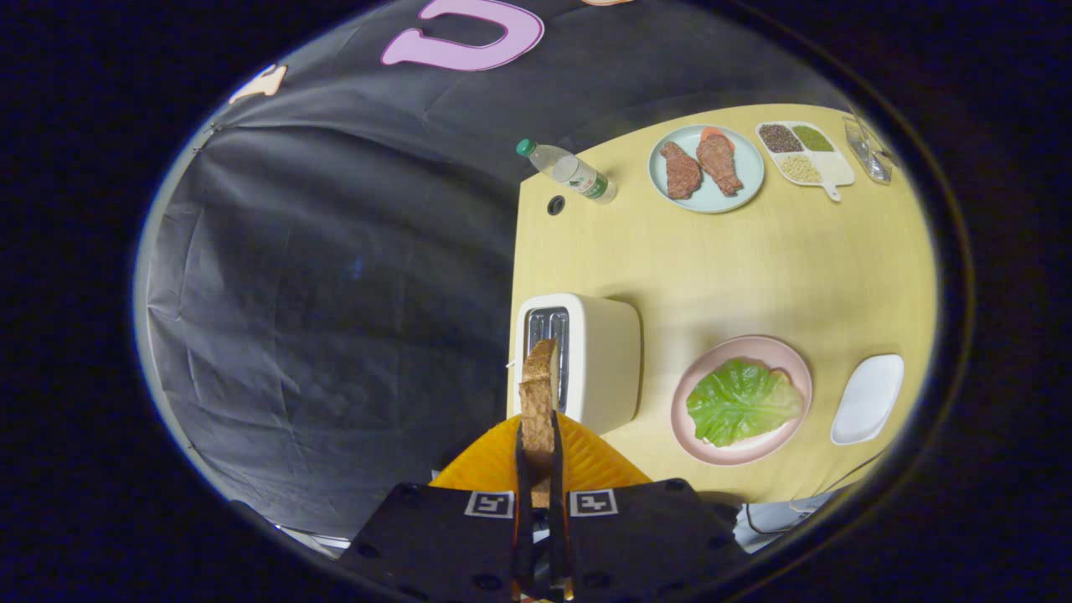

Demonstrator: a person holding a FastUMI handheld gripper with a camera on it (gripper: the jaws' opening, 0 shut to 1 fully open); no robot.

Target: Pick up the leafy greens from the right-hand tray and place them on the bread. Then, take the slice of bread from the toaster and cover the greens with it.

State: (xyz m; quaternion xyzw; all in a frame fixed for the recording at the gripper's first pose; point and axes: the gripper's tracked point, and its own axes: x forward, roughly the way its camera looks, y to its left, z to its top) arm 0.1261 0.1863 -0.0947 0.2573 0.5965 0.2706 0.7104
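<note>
One slice of bread (538, 402) is held edge-on between the two fingers of the gripper (540, 469), which are drawn narrow and pressed against its two faces. The slice is seen raised clear of the single toaster (586, 356), just over the near end of its slots. One toaster only is counted on the yellow table (754, 268), and it is taken here as the landmark.

Just to the right of the toaster, one pink plate (741, 347) is found, and on it one leaf of leafy greens (741, 400) is spread; a pale edge showing under the leaf at its near side may be bread, though this cannot be told for certain. Further right of the toaster, past the plate, one white tray (868, 398) is set.

Beyond the toaster, one plastic bottle (569, 170) with a green cap is laid on its side at the table's far corner. Beyond and to the right of the toaster, one pale blue plate (708, 197) carries two brown meat pieces (699, 166). Next to it, one divided dish (806, 155) holds three sorts of grains or beans, one in each compartment.
</note>
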